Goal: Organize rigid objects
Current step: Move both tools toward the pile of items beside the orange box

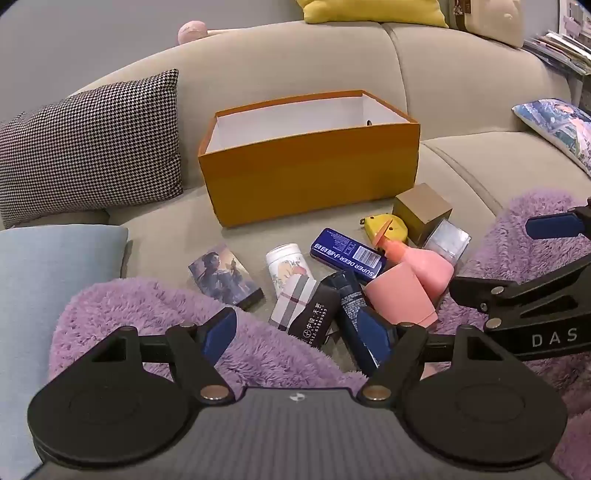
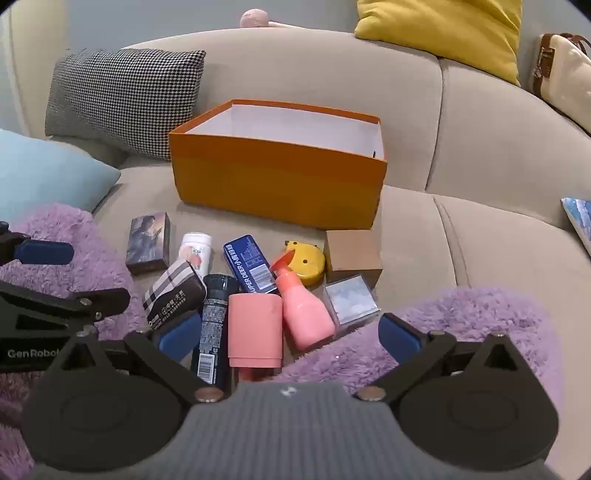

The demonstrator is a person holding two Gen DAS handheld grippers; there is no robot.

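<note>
An open orange box [image 1: 310,173] [image 2: 277,184] with a bare white inside stands on the beige sofa seat. In front of it lies a pile: a picture box [image 1: 225,277] [image 2: 149,242], white can [image 1: 286,266], plaid box [image 2: 173,291], dark spray can [image 2: 214,325], pink cup [image 2: 255,328], pink spray bottle [image 2: 304,314], blue tin [image 1: 349,254], yellow tape measure [image 2: 306,264], brown carton [image 2: 352,254] and clear case [image 2: 352,301]. My left gripper [image 1: 303,334] hovers open over the pile's near left. My right gripper [image 2: 288,332] hovers open over the pink cup. Neither holds anything.
Purple fluffy fabric [image 1: 147,317] [image 2: 461,332] lies at both near sides of the pile. A houndstooth cushion [image 1: 92,147] and a light blue cushion [image 1: 48,295] sit left; a yellow cushion [image 2: 443,33] and a bag [image 2: 561,66] rest on the sofa back.
</note>
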